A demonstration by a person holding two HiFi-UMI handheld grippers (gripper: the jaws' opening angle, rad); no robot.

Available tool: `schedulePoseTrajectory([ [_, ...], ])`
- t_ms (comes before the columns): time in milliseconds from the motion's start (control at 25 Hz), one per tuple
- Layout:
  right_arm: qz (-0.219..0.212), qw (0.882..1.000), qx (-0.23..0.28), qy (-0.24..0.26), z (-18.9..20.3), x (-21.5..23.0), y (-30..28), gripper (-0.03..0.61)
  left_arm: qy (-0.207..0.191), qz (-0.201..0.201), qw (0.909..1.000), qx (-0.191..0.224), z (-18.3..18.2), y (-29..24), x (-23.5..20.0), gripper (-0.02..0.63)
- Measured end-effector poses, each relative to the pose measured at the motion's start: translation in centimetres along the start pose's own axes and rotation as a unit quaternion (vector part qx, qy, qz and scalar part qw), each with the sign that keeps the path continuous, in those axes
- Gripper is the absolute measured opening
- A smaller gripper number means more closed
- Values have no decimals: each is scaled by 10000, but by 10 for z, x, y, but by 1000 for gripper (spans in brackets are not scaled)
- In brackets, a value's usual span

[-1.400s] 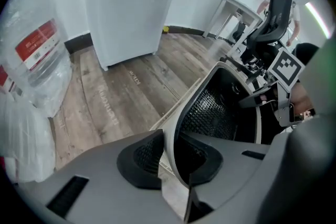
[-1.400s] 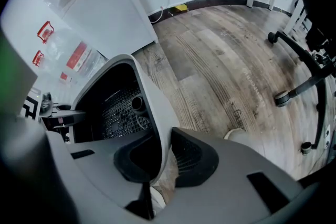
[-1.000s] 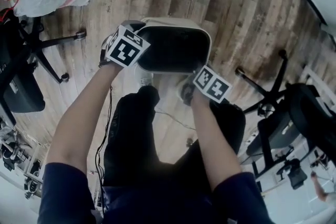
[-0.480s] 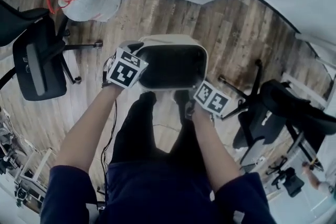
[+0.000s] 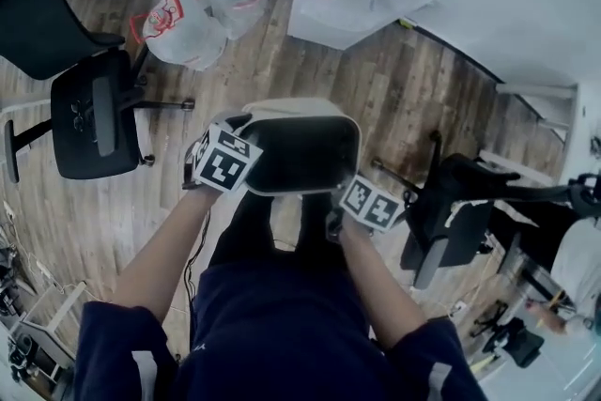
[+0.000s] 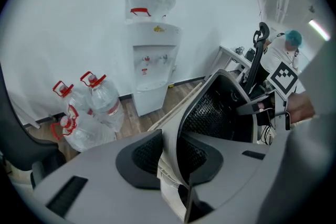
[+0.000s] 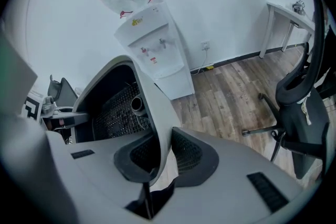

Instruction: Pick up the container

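Your left gripper (image 6: 169,159), jaws narrowly apart, clamped on the left wall of the container (image 5: 302,146), one pad inside, one outside, container spanning between both sets of fingers, your right gripper (image 7: 164,157), jaws likewise narrow, pinching the right wall.

Container (image 5: 302,144) interior dark, contents indistinct

Container (image 5: 302,106) between left gripper (image 6: 169,150) and right gripper (image 7: 160,157); water bottles (image 5: 202,9) beyond.

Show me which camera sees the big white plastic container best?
The head view: the big white plastic container shows nearly whole, rim and dark inside. Each gripper view shows only one wall, clamped between its jaws, and part of the dark inside.
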State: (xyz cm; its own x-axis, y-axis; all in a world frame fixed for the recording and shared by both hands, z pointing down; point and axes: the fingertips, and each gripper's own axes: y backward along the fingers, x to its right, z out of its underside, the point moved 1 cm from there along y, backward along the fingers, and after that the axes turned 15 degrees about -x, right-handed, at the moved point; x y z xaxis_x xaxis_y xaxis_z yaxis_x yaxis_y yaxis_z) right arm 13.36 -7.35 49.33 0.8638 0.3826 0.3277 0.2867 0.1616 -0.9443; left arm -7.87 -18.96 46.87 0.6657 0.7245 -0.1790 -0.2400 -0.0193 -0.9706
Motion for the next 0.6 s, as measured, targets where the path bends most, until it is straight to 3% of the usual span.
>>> schedulePoseTrajectory([
  [240, -110, 9999, 82, 63, 27, -12, 46, 67, -43, -183, 9995, 272, 16, 54, 24, 84],
  [600, -193, 9989, 347, 245, 45, -25, 77, 67, 95, -273, 9984, 495, 40, 92, 41, 87],
])
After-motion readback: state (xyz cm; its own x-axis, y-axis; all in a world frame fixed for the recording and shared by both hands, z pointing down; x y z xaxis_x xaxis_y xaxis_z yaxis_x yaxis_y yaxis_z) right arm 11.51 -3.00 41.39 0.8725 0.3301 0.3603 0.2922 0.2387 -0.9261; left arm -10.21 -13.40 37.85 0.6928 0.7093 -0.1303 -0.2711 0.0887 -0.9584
